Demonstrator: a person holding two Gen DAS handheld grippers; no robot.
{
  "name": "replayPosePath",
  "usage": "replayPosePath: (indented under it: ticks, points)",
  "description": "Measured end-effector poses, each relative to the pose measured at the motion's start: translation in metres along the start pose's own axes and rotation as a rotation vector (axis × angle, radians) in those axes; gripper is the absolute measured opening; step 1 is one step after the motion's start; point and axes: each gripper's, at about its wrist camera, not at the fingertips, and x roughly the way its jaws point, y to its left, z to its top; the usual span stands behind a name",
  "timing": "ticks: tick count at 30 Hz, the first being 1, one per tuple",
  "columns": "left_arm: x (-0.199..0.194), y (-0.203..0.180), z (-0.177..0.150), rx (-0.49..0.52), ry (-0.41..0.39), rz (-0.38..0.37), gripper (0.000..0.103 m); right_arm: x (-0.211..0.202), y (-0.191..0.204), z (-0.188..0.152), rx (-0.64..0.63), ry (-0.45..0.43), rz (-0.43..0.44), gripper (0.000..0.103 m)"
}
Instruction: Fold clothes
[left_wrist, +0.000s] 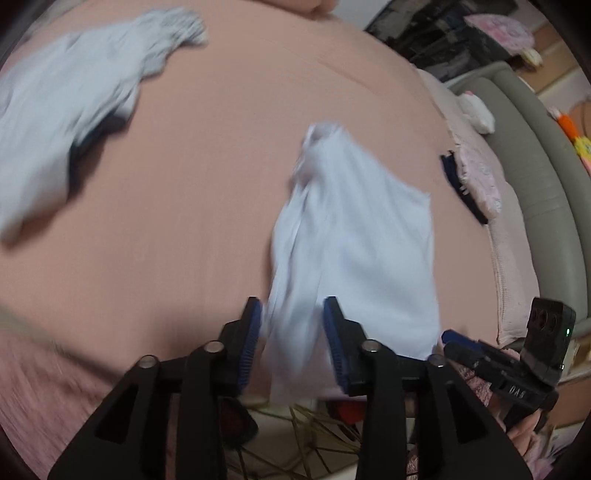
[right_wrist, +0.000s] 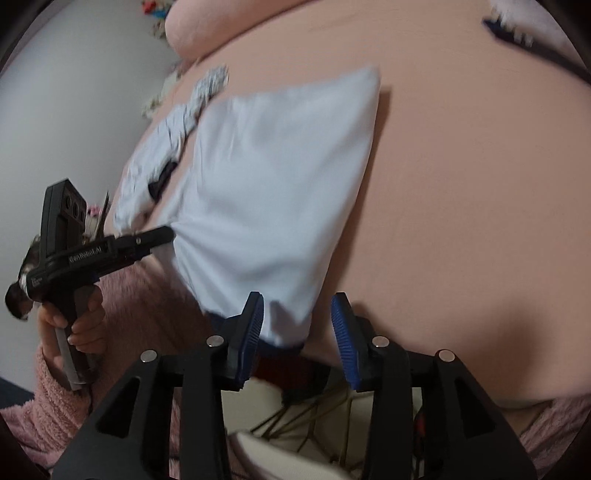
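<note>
Garment (left_wrist: 354, 240), thin pale-blue fabric, lies partly folded on the salmon bed sheet (left_wrist: 192, 192) near the bed's edge. Left claw (left_wrist: 291, 321) and right claw (right_wrist: 297, 321) both stand spread, near hem between unpressed ribbed blue pads, placed to grip. A crumpled second garment (left_wrist: 62, 122) waits apart.

Left gripper (left_wrist: 291, 325), right gripper (right_wrist: 297, 321): jaws apart.

Both wrist fisheyes look steeply down, close over the pink bed (left_wrist: 184, 203); each shares the white garment (left_wrist: 354, 236), the right view also catching the left gripper (right_wrist: 168, 232).
</note>
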Motion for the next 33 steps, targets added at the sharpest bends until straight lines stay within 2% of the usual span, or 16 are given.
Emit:
replayPosePath:
  ticks: [3, 6, 8, 11, 14, 16, 18, 20, 23, 24, 26, 27, 28, 31, 32, 33]
  points:
    - [0.014, -0.012, 0.039, 0.028, -0.041, -0.021, 0.048, -0.003, -0.004, 0.024, 0.001, -0.027, -0.052, 0.051]
    - [0.031, -0.016, 0.073, 0.057, -0.067, -0.049, 0.048, 0.01, -0.01, 0.051, -0.003, -0.029, -0.12, 0.051]
    - [0.049, -0.015, 0.087, 0.063, -0.036, -0.083, 0.048, 0.018, -0.018, 0.067, 0.011, -0.031, -0.152, 0.052]
    - [0.078, -0.006, 0.094, 0.054, 0.024, -0.131, 0.048, 0.033, -0.033, 0.089, 0.052, -0.036, -0.153, 0.052]
    - [0.098, -0.002, 0.096, 0.059, 0.049, -0.103, 0.045, 0.048, -0.042, 0.108, 0.075, -0.041, -0.155, 0.052]
    - [0.092, -0.006, 0.102, 0.085, 0.014, -0.073, 0.045, 0.057, -0.046, 0.119, 0.07, -0.051, -0.173, 0.05]
    - [0.083, 0.004, 0.109, 0.054, -0.024, -0.038, 0.046, 0.061, -0.04, 0.127, 0.008, -0.062, -0.264, 0.049]
    - [0.074, 0.025, 0.114, -0.043, -0.038, -0.068, 0.046, 0.063, -0.034, 0.132, -0.035, -0.069, -0.338, 0.05]
    - [0.061, 0.034, 0.118, -0.076, -0.096, -0.076, 0.043, 0.054, -0.034, 0.133, -0.019, -0.112, -0.403, 0.053]
    - [0.057, 0.033, 0.118, -0.077, -0.11, -0.127, 0.043, 0.049, -0.032, 0.133, -0.013, -0.137, -0.419, 0.053]
    - [0.055, 0.028, 0.118, -0.083, -0.115, -0.252, 0.043, 0.043, -0.029, 0.137, -0.01, -0.174, -0.376, 0.054]
    - [0.062, 0.021, 0.117, -0.068, -0.094, -0.255, 0.044, 0.047, -0.03, 0.14, -0.012, -0.164, -0.364, 0.055]
    - [0.069, 0.014, 0.117, -0.053, -0.073, -0.256, 0.044, 0.053, -0.033, 0.144, -0.015, -0.146, -0.366, 0.055]
    - [0.095, -0.007, 0.112, 0.04, -0.017, -0.049, 0.045, 0.072, -0.041, 0.154, -0.026, -0.091, -0.372, 0.055]
    - [0.091, -0.002, 0.112, 0.019, -0.042, -0.016, 0.045, 0.073, -0.042, 0.156, -0.033, -0.091, -0.381, 0.055]
    - [0.081, 0.009, 0.112, -0.038, -0.074, -0.024, 0.045, 0.069, -0.043, 0.157, -0.041, -0.103, -0.395, 0.055]
